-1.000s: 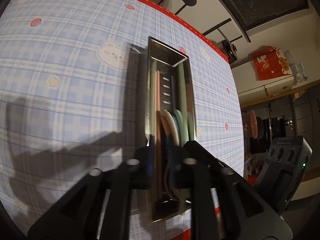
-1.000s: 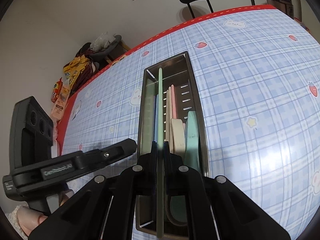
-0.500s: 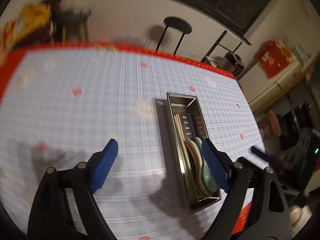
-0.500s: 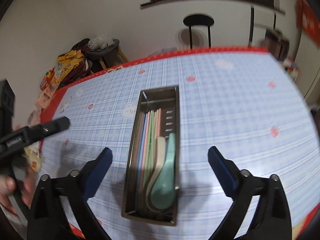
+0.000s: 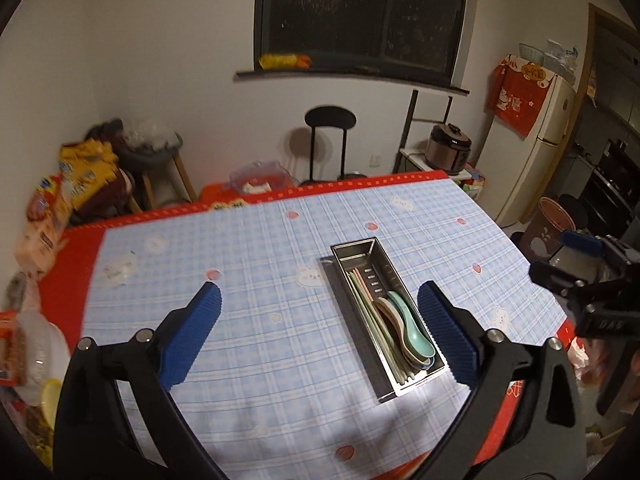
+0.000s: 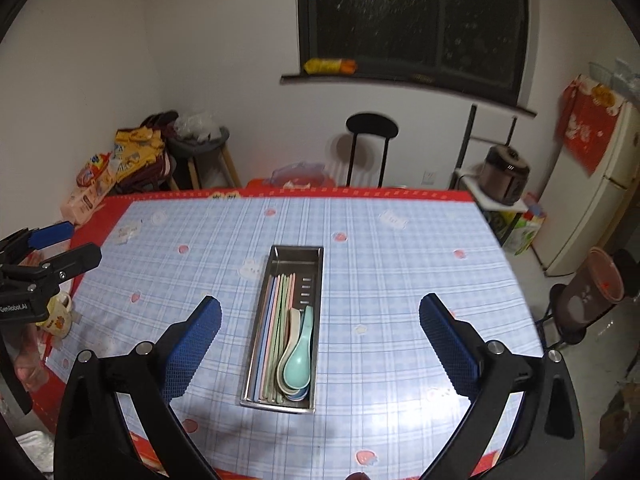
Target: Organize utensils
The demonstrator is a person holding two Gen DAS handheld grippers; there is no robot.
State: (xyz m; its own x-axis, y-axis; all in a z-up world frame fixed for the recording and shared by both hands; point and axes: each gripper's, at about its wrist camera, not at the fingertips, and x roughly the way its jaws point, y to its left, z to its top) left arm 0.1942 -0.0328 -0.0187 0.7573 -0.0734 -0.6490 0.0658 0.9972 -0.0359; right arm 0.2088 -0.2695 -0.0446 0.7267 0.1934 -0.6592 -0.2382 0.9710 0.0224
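My left gripper (image 5: 318,306), black with blue ribbed pads, has just been opening and now gapes wide, with nothing between its jaws. My right gripper (image 6: 320,316) stands equally wide and empty. Both hang above the blue plaid tablecloth (image 6: 400,264), clear of it. Below them lies the long stainless steel tray (image 6: 317,264), well apart from the fingertips, holding pastel chopsticks (image 6: 276,320) beside stacked pastel spoons (image 6: 298,362).
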